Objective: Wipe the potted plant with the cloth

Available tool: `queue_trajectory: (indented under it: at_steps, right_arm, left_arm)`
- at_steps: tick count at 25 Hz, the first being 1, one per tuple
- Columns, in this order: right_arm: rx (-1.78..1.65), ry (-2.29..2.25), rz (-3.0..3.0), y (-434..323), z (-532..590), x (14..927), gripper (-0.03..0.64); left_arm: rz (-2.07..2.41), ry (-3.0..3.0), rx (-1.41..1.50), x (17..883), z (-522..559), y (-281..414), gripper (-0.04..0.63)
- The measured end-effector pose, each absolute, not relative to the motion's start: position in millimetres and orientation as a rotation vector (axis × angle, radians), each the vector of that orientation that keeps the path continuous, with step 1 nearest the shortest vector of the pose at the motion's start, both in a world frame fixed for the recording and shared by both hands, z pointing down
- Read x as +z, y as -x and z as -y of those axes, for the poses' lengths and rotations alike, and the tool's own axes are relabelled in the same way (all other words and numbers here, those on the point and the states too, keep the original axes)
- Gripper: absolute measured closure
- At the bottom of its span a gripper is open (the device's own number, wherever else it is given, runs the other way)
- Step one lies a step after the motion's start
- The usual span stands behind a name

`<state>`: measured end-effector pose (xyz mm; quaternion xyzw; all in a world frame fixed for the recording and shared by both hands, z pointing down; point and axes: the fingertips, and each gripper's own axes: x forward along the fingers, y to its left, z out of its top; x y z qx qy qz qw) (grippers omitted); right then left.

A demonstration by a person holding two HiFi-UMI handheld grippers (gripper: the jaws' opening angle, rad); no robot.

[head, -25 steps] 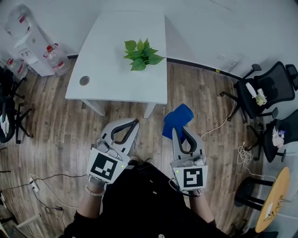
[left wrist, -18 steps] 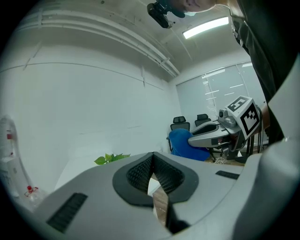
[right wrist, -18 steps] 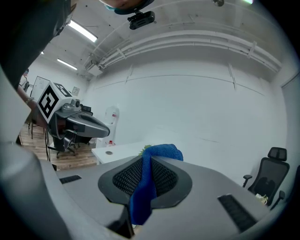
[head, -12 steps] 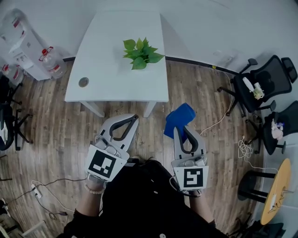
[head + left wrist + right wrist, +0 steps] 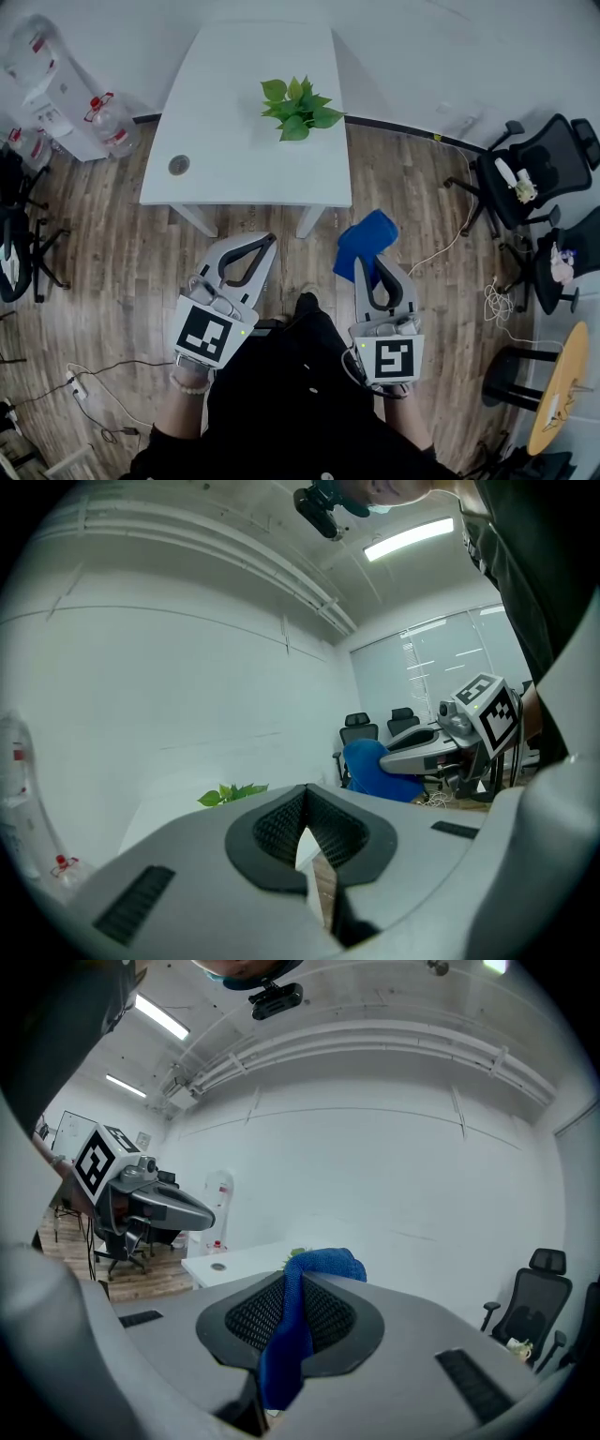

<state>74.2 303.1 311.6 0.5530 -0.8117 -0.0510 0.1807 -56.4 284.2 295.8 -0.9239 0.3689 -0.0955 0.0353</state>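
Note:
A small green potted plant (image 5: 300, 109) stands toward the far right of the white table (image 5: 225, 141); its leaves (image 5: 232, 793) peek over the jaws in the left gripper view. My right gripper (image 5: 368, 262) is shut on a blue cloth (image 5: 365, 241), which bunches out past its tips (image 5: 319, 1265) and hangs between the pads. My left gripper (image 5: 266, 241) is shut with nothing in it (image 5: 305, 794), just short of the table's near edge. Both grippers are held over the wooden floor, apart from the plant.
Water bottles (image 5: 111, 120) and a white dispenser (image 5: 52, 84) stand left of the table. Black office chairs (image 5: 534, 173) sit at the right, another chair (image 5: 17, 234) at the left. A round hole (image 5: 179, 165) marks the tabletop. Cables (image 5: 94, 375) lie on the floor.
Both grippers have edged toward the table, the right one still carrying the cloth. The table and plant sit slightly lower and further right in the head view.

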Motion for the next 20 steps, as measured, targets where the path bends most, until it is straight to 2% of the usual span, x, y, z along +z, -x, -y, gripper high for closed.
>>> queue_trajectory:
  at_steps: [9, 20]
  right_arm:
    - [-0.173, -1.500, 2.336, -71, -261, 316, 0.537]
    - [-0.158, -1.403, 2.393, -81, -160, 323, 0.537]
  left_arm:
    - [-1.173, 2.808, -0.324, 302, -255, 54, 0.581]
    - [-1.312, 2.798, -0.361, 311, -165, 47, 0.581]
